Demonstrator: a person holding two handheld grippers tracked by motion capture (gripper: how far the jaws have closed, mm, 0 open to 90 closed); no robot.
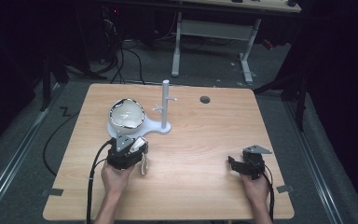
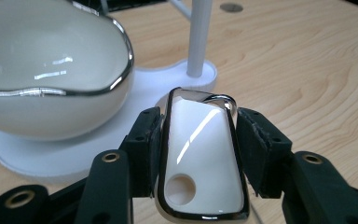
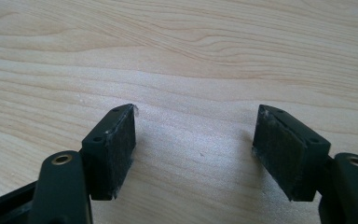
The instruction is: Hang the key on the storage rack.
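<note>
High view: on a wooden table, the left gripper has its jaws clamped on a white, silver-rimmed ceramic piece, just before a white bowl on a white stand. Well to the right, the right gripper rests wide apart, gripping nothing.

The high view looks forward and down from above the person's edge of the table, taking in the whole top. The left gripper view sits low and close behind its jaws, facing the white stand near the far left corner, which both share. The right gripper view looks steeply down at bare wood close below.
</note>
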